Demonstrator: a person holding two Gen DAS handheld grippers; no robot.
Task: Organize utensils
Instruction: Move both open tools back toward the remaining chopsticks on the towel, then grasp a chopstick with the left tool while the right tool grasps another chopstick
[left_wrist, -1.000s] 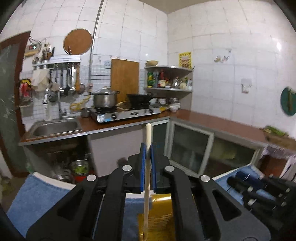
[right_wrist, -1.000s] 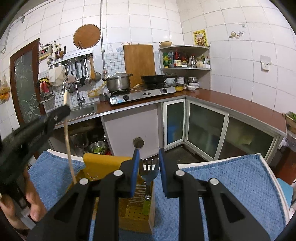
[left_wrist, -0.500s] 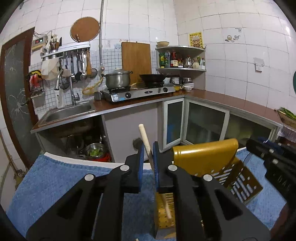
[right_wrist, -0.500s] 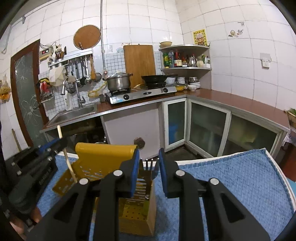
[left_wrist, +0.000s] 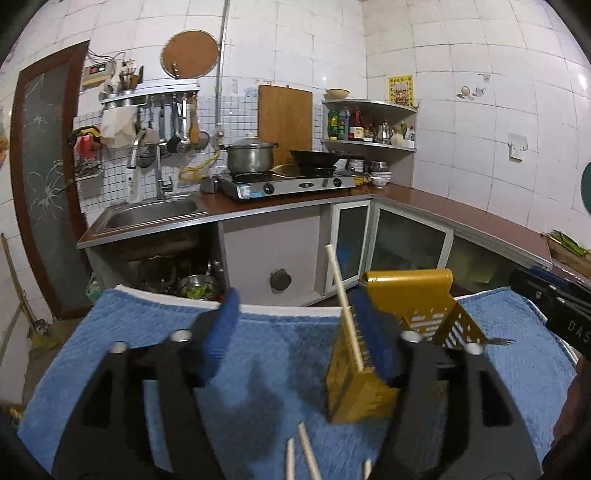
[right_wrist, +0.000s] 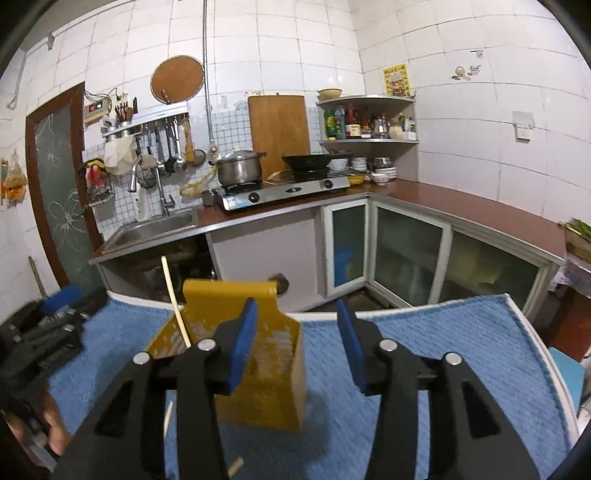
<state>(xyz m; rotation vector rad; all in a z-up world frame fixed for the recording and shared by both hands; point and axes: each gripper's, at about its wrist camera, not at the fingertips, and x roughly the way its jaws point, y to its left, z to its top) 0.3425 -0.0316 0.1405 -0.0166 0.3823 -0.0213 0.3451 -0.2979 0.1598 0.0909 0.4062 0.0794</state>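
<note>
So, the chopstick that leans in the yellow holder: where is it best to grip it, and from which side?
Grip the chopstick on its bare upper shaft, above the rim of the yellow holder. It leans up and to the left, away from the holder's tall back panel, so that side is free. Probably come from the front left, gripper pads across the thin shaft.

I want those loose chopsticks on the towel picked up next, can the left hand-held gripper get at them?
Probably yes. The loose chopsticks lie on the towel just below the left hand-held gripper, whose jaws are opening with nothing between them, and nothing covers them.
</note>
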